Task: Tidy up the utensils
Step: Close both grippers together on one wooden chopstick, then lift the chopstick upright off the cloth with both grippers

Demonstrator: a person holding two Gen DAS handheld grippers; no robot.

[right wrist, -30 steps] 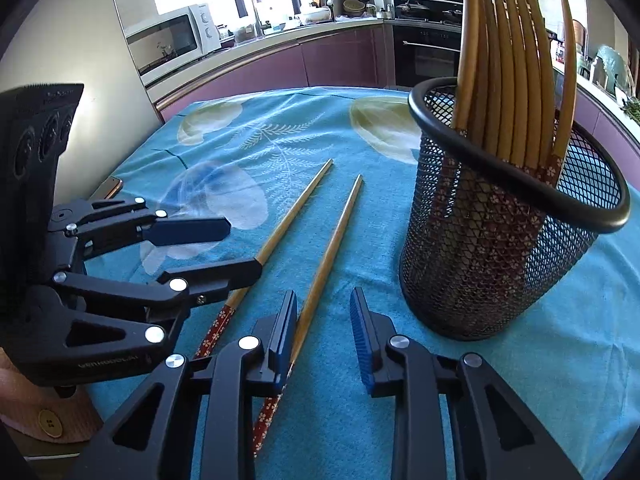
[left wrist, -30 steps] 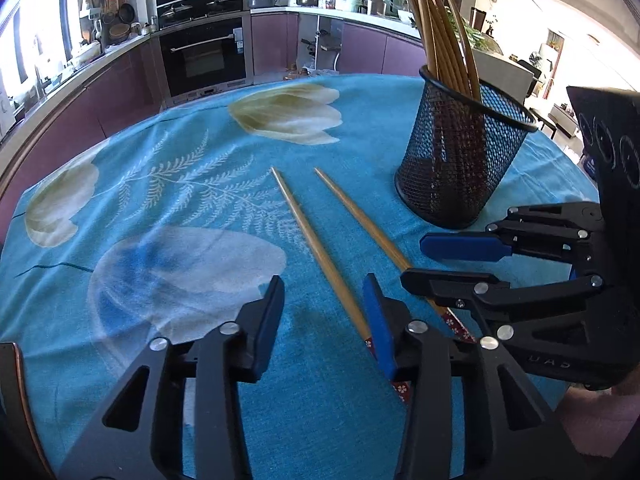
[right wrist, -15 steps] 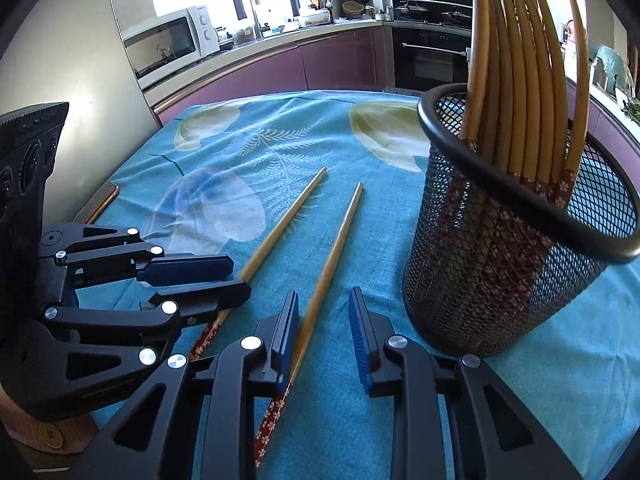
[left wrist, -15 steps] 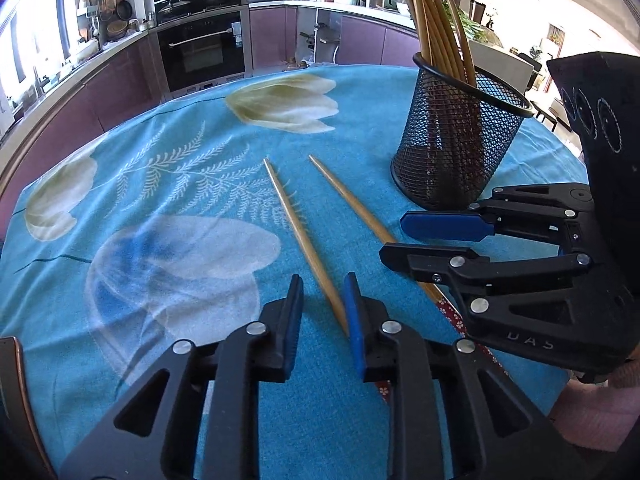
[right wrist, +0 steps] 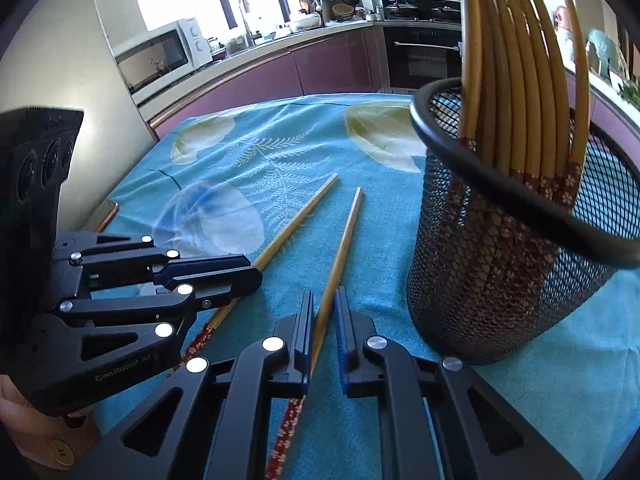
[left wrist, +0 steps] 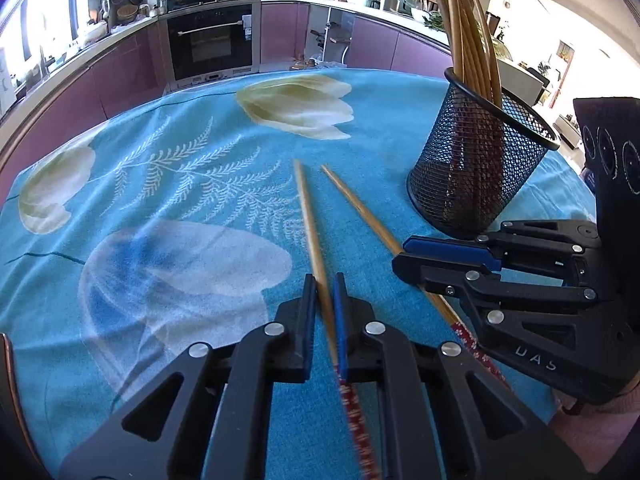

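Note:
Two wooden chopsticks with red patterned ends lie side by side on the blue cloth. My left gripper (left wrist: 323, 285) is shut on the left chopstick (left wrist: 310, 216). My right gripper (right wrist: 324, 305) has narrowed around the right chopstick (right wrist: 340, 256), with a thin gap still showing on each side. The right chopstick also shows in the left wrist view (left wrist: 360, 216), and the left chopstick in the right wrist view (right wrist: 296, 224). A black mesh holder (left wrist: 476, 176) with several chopsticks standing in it is to the right, also in the right wrist view (right wrist: 500, 272).
The table wears a blue floral cloth (left wrist: 180, 184). Kitchen counters, an oven (left wrist: 212, 44) and a microwave (right wrist: 160, 60) ring the far side. The table edge (right wrist: 108, 216) is close on the left.
My left gripper closed onto the left chopstick. My right gripper narrowed around the right chopstick. Both moved slightly forward.

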